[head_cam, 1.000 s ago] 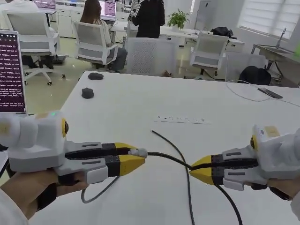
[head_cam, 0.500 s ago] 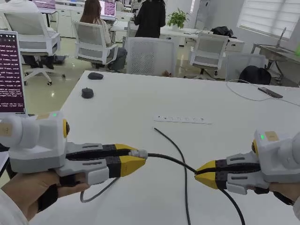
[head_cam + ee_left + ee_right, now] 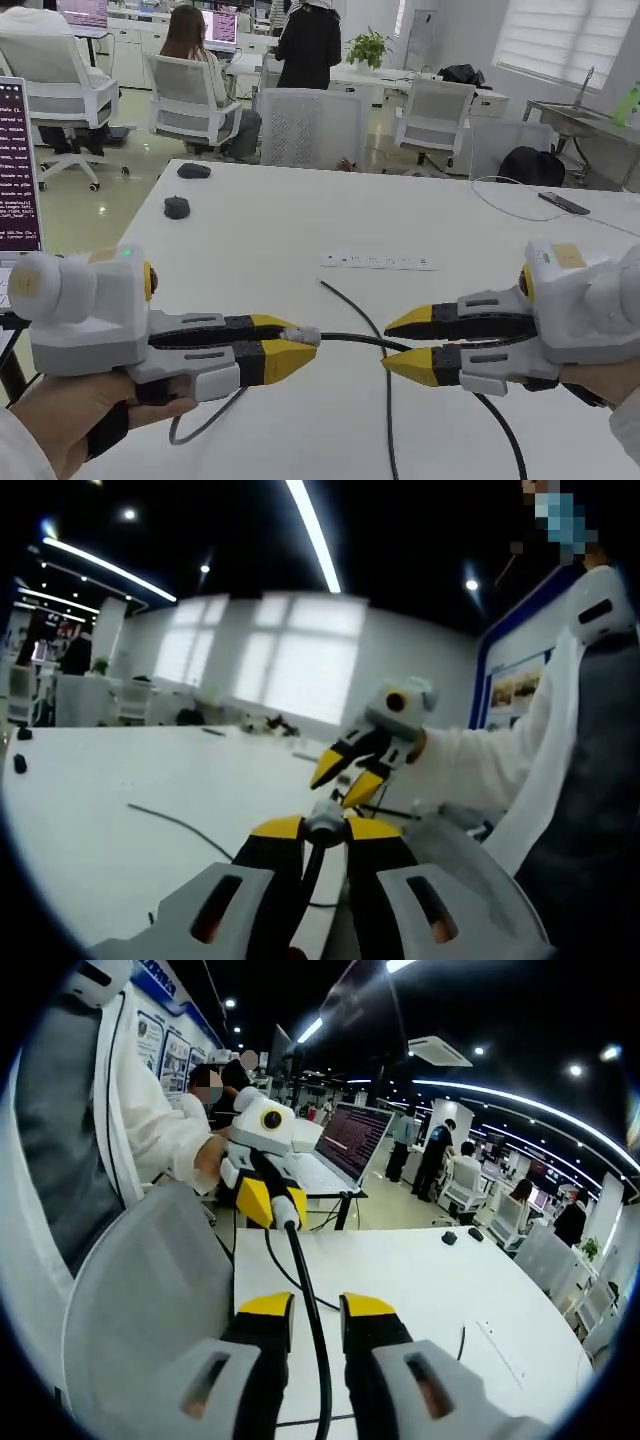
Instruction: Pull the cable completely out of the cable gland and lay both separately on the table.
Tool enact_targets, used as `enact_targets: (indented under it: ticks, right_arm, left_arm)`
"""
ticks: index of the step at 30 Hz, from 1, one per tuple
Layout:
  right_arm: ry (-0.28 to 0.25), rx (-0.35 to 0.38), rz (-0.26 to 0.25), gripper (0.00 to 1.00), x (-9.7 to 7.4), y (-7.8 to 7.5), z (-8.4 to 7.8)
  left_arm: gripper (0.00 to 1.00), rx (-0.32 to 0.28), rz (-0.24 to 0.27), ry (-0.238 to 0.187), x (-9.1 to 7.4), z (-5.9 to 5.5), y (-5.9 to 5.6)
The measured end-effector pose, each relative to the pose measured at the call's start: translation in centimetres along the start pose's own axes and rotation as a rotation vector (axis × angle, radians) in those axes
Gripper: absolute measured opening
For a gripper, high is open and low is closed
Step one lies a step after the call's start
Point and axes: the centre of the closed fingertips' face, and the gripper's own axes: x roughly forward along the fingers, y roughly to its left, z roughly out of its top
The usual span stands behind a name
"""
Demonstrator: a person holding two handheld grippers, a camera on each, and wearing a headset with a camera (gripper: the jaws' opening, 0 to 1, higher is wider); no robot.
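A small grey cable gland (image 3: 310, 334) sits at the tip of my left gripper (image 3: 292, 340), whose yellow jaws are shut on it. A black cable (image 3: 350, 338) leaves the gland and runs right, passing between the jaws of my right gripper (image 3: 393, 342), which is open around it without touching. In the right gripper view the cable (image 3: 305, 1280) lies in the gap of the right gripper (image 3: 315, 1308) and leads to the gland (image 3: 290, 1224). In the left gripper view the gland (image 3: 325, 823) is pinched in the left gripper (image 3: 325, 832). Both are held above the white table (image 3: 250, 230).
More black cable (image 3: 385, 400) curves over the table below the grippers. A white strip (image 3: 378, 262) lies mid-table, with two dark mice (image 3: 177, 207) at the far left. A monitor (image 3: 15, 170) stands at the left edge. Chairs and people are beyond the table.
My right gripper has opened off the cable and shifted left, closer to the gland. My left gripper still holds the gland in about the same place.
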Motion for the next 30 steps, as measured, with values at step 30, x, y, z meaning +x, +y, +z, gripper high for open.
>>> enact_targets:
  ticks: [30]
  right_arm:
    - [-0.093,-0.014,0.112,0.03,1.6,1.4,0.8]
  left_arm:
    - [0.16,0.012,-0.005,0.029,0.4,-0.3,-0.6]
